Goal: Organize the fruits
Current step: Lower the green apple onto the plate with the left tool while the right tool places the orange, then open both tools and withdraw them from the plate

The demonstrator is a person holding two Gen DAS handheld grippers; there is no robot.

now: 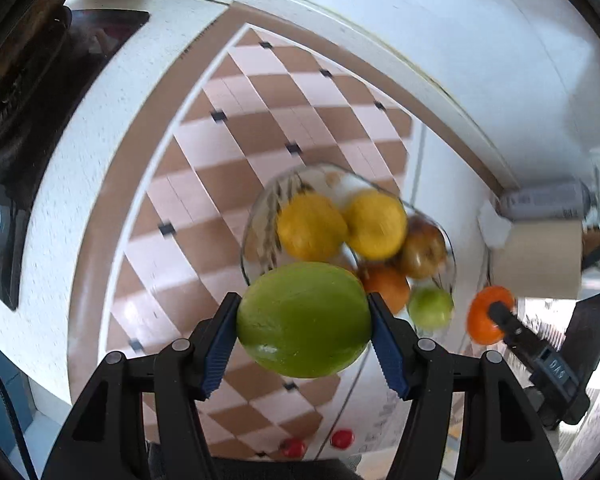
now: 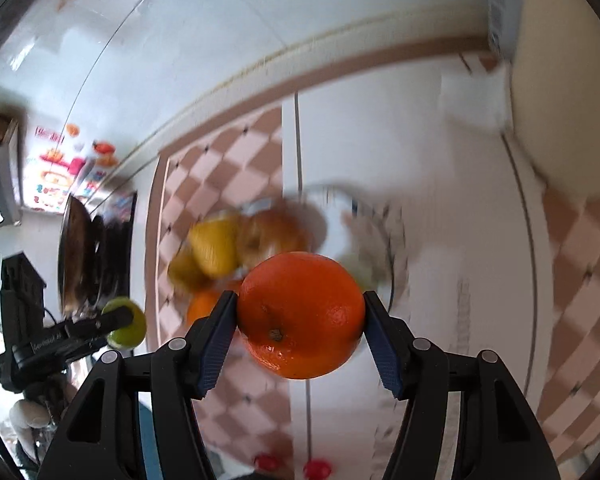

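a: left wrist view first. what's the left gripper (image 1: pixel 303 322) got?

b: a big green fruit (image 1: pixel 304 319), clenched between both blue pads, held up in the air over the glass bowl (image 1: pixel 249 240).

a: and the other one?

b: the right gripper (image 2: pixel 300 320) is clamped on an orange (image 2: pixel 301 314), also lifted, with the bowl just beyond it. it's blurred there, so i can't say much more.

a: what's in the bowl already?

b: two yellow fruits (image 1: pixel 342 226), a brownish apple (image 1: pixel 423 250), another orange (image 1: pixel 386 288) and a small green fruit (image 1: pixel 431 306). so i'd judge most of the sorting is done.

a: what's left?

b: probably these two held fruits, if they're going in. neither touches the bowl yet. two small red things (image 1: pixel 318 443) lie on the checked cloth (image 1: pixel 236 152) near the bottom edge; too small to name, maybe still to collect.
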